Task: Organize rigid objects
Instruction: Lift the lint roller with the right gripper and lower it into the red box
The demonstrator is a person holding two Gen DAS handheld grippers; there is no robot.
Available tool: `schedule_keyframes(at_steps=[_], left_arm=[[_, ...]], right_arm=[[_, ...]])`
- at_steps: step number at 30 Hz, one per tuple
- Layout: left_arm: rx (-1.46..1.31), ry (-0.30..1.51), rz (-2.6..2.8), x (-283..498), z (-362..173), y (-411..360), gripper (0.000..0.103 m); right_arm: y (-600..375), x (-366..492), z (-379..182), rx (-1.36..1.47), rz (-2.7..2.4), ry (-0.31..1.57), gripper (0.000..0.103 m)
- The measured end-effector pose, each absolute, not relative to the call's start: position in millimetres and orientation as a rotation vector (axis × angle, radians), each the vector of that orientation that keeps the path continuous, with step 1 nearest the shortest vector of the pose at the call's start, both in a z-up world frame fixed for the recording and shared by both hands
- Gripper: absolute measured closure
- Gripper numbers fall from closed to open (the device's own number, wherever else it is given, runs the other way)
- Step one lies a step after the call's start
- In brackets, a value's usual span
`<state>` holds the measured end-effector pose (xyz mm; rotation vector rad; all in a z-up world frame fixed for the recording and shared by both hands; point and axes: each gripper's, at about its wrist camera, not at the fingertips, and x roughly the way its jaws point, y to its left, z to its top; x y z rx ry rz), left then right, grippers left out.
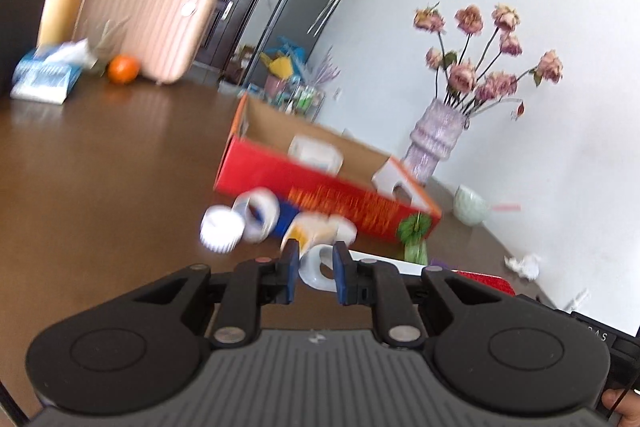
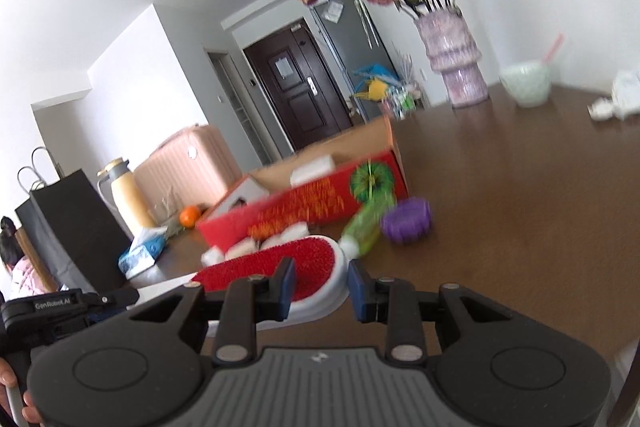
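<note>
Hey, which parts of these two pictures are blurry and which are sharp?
Left wrist view: the black tongs are sharp, the small white items by the red cardboard box smear. Right wrist view: the green bottle streaks, the dark door stays crisp.

White tape roll [image 1: 318, 267] between fingers [image 1: 291, 265], open red box [image 1: 320, 183] behind

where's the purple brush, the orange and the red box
purple brush [image 2: 406, 219], right wrist view, middle of its ridged purple top
orange [image 1: 123, 69], left wrist view, centre of the fruit
red box [image 1: 320, 193], left wrist view, its red front wall
</note>
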<state>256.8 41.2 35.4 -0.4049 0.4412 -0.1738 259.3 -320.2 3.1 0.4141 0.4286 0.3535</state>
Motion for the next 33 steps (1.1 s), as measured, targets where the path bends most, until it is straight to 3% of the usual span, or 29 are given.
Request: schedule_keyframes(at_steps=[7,17,23,24,25,33], left_arm=[[-0.375,0.364,-0.161,346.7,69.5,39.2,0.086],[-0.405,0.467,-0.101,480.6,43.2,59.9,0.086],[-0.370,0.508,-0.123,499.8,22.3,64.9,0.085],[-0.382,0.520,-0.173,499.7,17.1,66.2,0.085],[-0.391,0.521,-0.187,498.8,12.4,66.5,0.086],[-0.355,0.499,-0.138,486.7,16.6,73.2,0.076]], right_arm=[[-317.6,350.8,42.5,0.397,0.359,0.390,0.075],[-292.1,491.9,37.1,0.406,0.308,0.462,0.075],[-261.5,525.1,12.5,0.288,0.265,0.543,0.075],[-256.6,525.8,8.1,0.276,0.271,0.554,0.084],[-253.8,527.3,3.9,0.285,0.314,0.569,0.087],[-234.7,515.2,7.5,0.171,0.278,0.566,0.082]])
